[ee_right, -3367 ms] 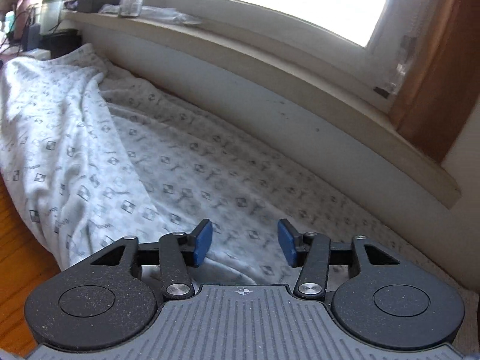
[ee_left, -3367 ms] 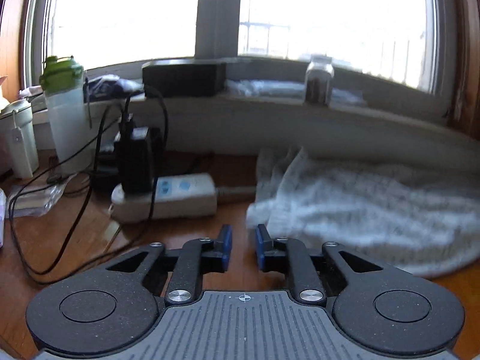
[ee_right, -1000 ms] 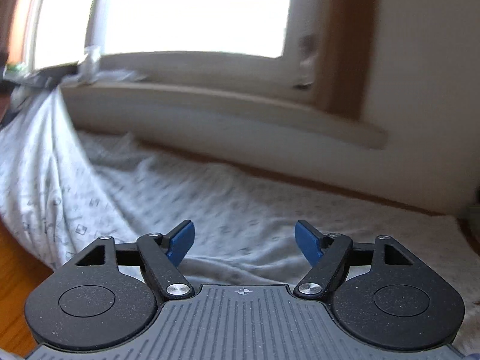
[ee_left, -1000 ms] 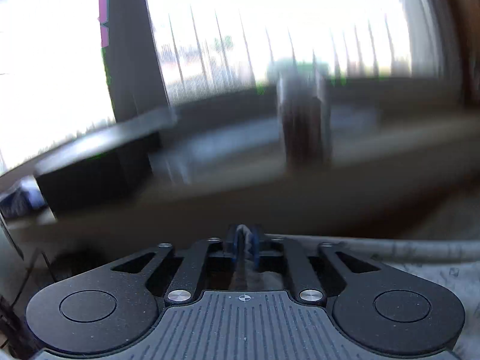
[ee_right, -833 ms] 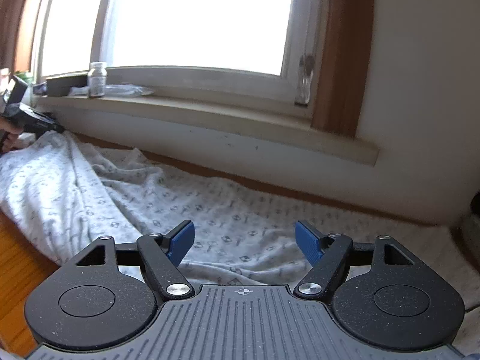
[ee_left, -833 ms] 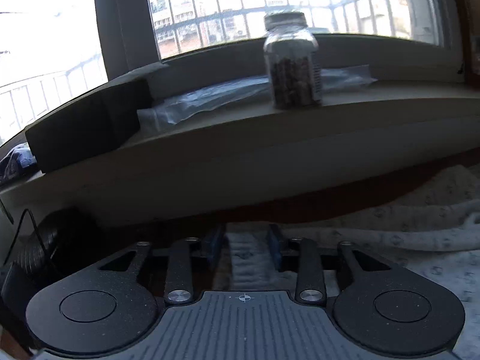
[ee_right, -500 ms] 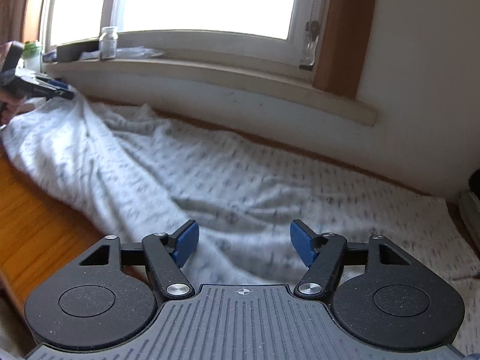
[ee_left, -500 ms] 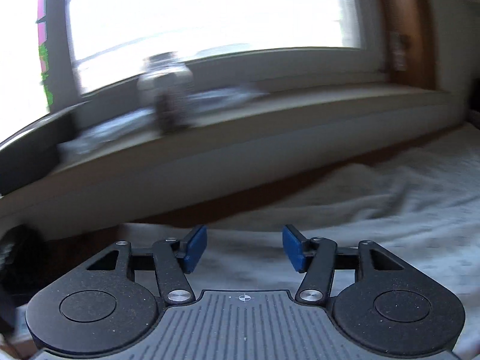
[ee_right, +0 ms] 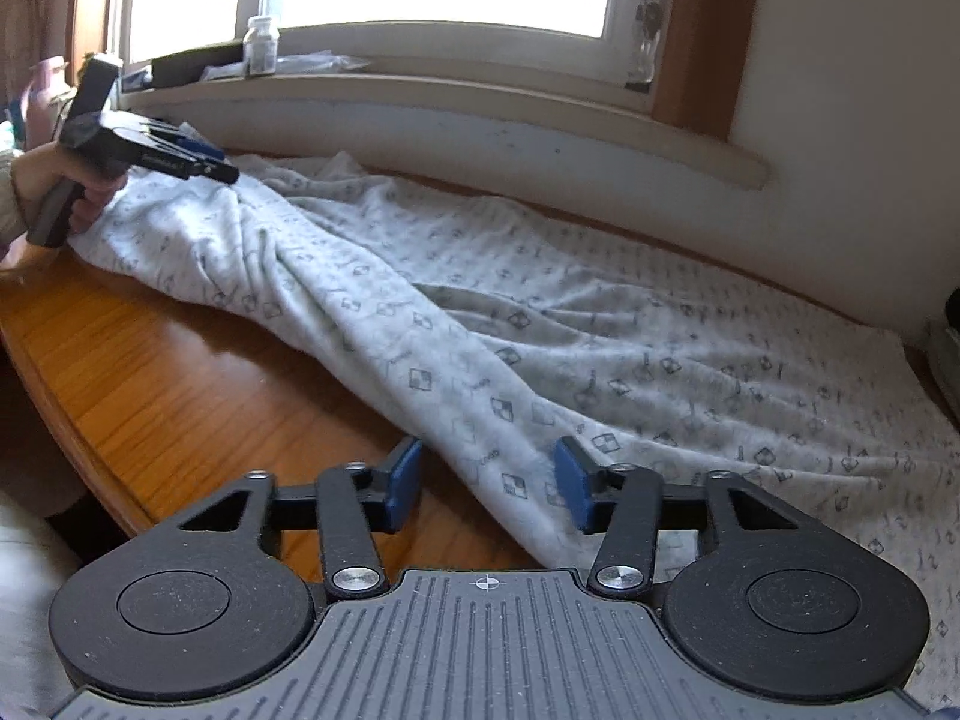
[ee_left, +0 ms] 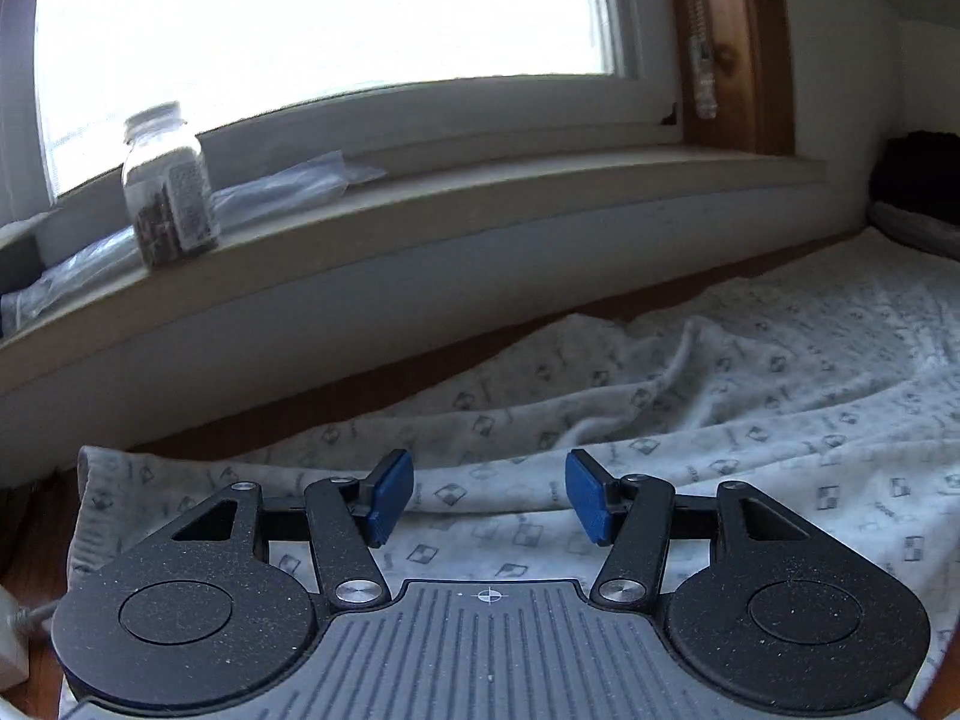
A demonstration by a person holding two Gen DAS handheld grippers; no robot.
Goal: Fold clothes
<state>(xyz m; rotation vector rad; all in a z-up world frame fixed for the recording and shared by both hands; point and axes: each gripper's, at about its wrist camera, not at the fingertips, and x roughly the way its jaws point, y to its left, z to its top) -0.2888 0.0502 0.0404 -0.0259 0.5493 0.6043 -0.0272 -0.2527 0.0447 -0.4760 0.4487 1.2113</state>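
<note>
The patterned garment (ee_right: 540, 324) lies spread on the wooden surface (ee_right: 180, 384). The right tongs (ee_right: 487, 483) are closing, the garment's near fold between the pads, not yet pinched. Only this view shows the left tongs (ee_right: 207, 159) from outside. The left view shows the left tongs (ee_left: 489, 495) spread above cloth, a jar (ee_left: 168, 186) beyond.

Garment (ee_right: 600, 324) cut off at right edge; jar (ee_left: 170, 186) label too blurred to read
</note>
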